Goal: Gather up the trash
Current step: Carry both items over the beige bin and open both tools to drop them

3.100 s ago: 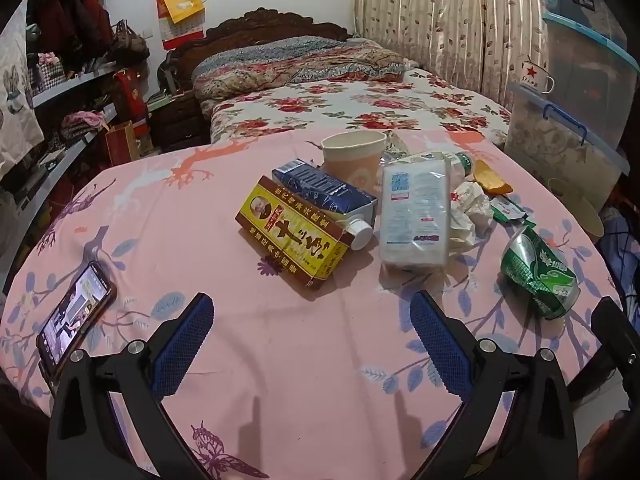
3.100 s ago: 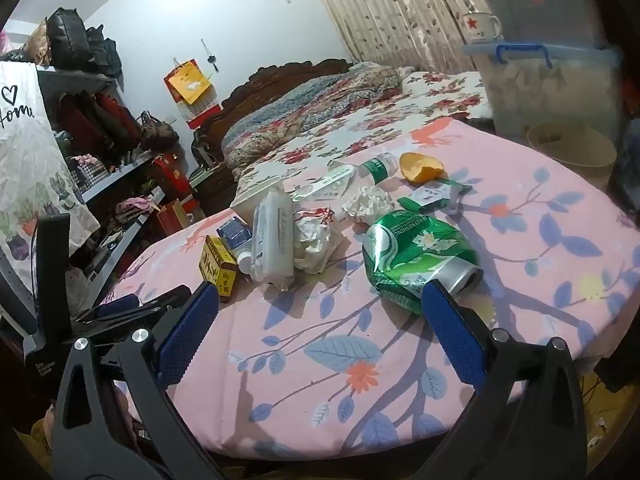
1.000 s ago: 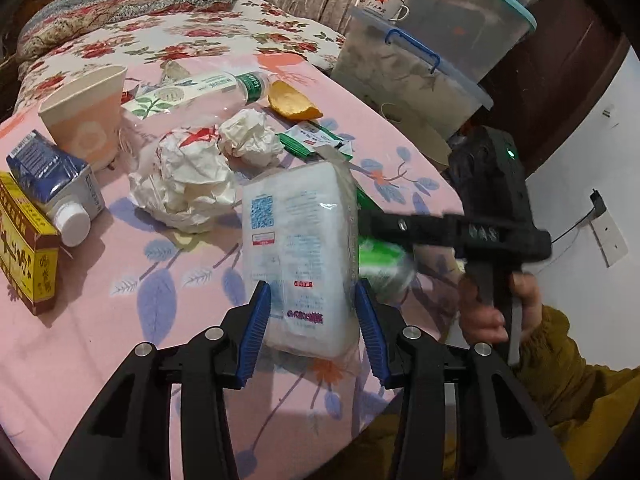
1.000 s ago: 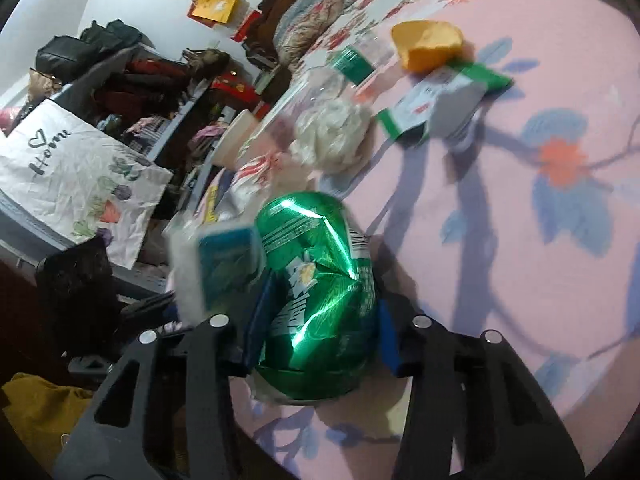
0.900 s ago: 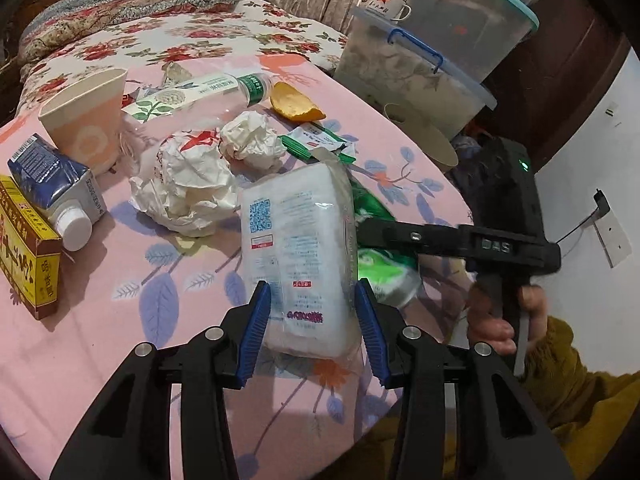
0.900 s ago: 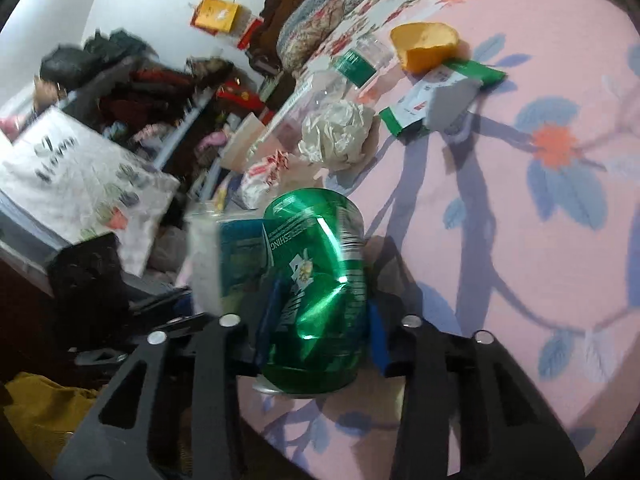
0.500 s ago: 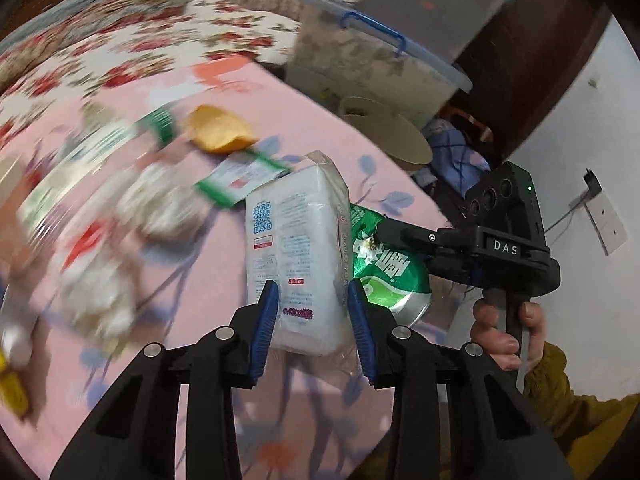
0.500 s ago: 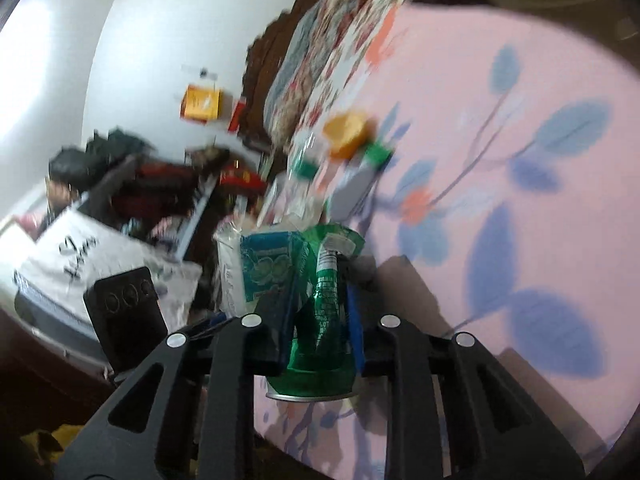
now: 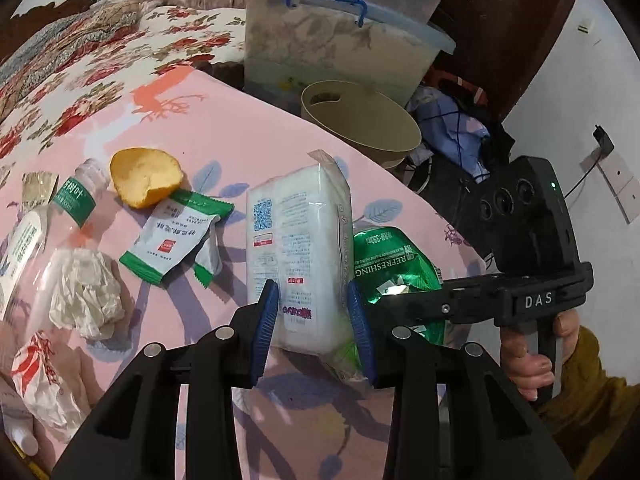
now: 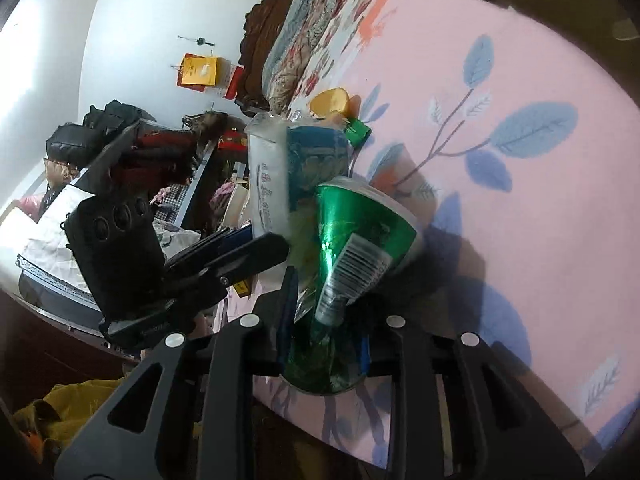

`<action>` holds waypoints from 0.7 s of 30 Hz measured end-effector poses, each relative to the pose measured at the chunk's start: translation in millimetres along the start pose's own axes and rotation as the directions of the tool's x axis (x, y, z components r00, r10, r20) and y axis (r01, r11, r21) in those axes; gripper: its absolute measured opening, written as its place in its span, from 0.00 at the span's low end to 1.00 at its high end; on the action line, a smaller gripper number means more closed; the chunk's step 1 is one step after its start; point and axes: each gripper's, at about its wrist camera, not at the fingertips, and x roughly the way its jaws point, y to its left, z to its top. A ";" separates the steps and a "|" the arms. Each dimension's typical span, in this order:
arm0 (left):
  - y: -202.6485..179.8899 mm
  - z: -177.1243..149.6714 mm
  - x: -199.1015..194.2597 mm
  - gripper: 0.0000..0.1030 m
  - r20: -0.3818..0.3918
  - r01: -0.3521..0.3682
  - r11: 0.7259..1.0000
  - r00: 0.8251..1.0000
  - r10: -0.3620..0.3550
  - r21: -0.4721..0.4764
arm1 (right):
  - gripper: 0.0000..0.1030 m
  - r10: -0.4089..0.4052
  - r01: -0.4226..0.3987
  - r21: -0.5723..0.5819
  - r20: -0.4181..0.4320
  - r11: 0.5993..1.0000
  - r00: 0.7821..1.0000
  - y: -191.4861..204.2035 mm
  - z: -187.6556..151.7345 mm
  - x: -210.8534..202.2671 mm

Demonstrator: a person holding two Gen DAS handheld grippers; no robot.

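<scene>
My left gripper [image 9: 312, 300] is shut on a white tissue pack [image 9: 298, 240] and holds it upright above the pink tablecloth [image 9: 240, 128]. Just right of the pack is a crushed green can [image 9: 394, 264], between the pads of my right gripper [image 10: 326, 312]. Those jaws are opening slightly, but the pads still press on the can [image 10: 360, 240]. A hand in a mustard sleeve [image 9: 536, 364] holds the right gripper. In the right wrist view the tissue pack [image 10: 272, 184] stands left of the can, which hangs over the table's edge.
A beige bin [image 9: 360, 120] stands on the floor beyond the table's edge, below a clear storage box [image 9: 340, 48]. An orange peel [image 9: 146, 176], a green-white wrapper [image 9: 176, 236], crumpled tissue [image 9: 86, 292] and a plastic bottle [image 9: 76, 196] lie on the table. The bed [image 9: 100, 52] is behind.
Both grippers have carried the tissue pack and the can across the table to its edge by the bin. The can is squeezed flatter and tilted. The other trash has slid left in view.
</scene>
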 end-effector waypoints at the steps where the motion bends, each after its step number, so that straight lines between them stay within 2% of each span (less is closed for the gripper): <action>1: -0.5 2.2 1.6 0.33 -0.001 -0.002 1.000 1.000 0.002 -0.001 | 0.25 0.007 -0.007 0.006 0.006 1.000 1.000 -1.1 2.9 0.6; 4: -0.9 11.5 2.1 0.33 0.009 -0.006 1.000 1.000 0.006 -0.003 | 0.22 0.038 -0.039 0.030 0.039 0.999 0.999 -8.9 6.0 -1.6; 7: -3.1 26.4 0.6 0.32 0.019 0.024 1.000 1.000 -0.024 -0.007 | 0.19 0.094 -0.108 0.133 0.107 0.985 0.990 -41.1 11.0 -17.7; 10: -10.8 50.4 10.2 0.32 0.021 0.049 0.999 0.999 -0.049 0.010 | 0.19 0.108 -0.148 0.188 0.206 0.971 0.972 -61.0 22.2 -41.5; 13: -23.3 85.3 30.7 0.32 0.010 0.093 0.995 0.996 -0.094 0.029 | 0.19 0.084 -0.150 0.197 0.310 0.969 0.947 -68.0 38.5 -69.3; 18: -49.5 156.5 74.4 0.33 0.018 0.150 0.987 0.988 -0.151 0.065 | 0.19 -0.067 -0.031 0.207 0.450 0.978 0.891 -69.8 81.8 -113.9; 20: -57.6 179.7 97.6 0.38 0.010 0.122 0.990 0.992 -0.123 0.069 | 0.20 -0.153 0.054 0.209 0.496 0.977 0.855 -69.6 103.7 -130.0; 21: -59.1 188.7 108.6 0.45 0.013 0.104 0.993 0.994 -0.105 0.059 | 0.21 -0.185 0.086 0.212 0.508 0.974 0.841 -70.9 113.2 -134.8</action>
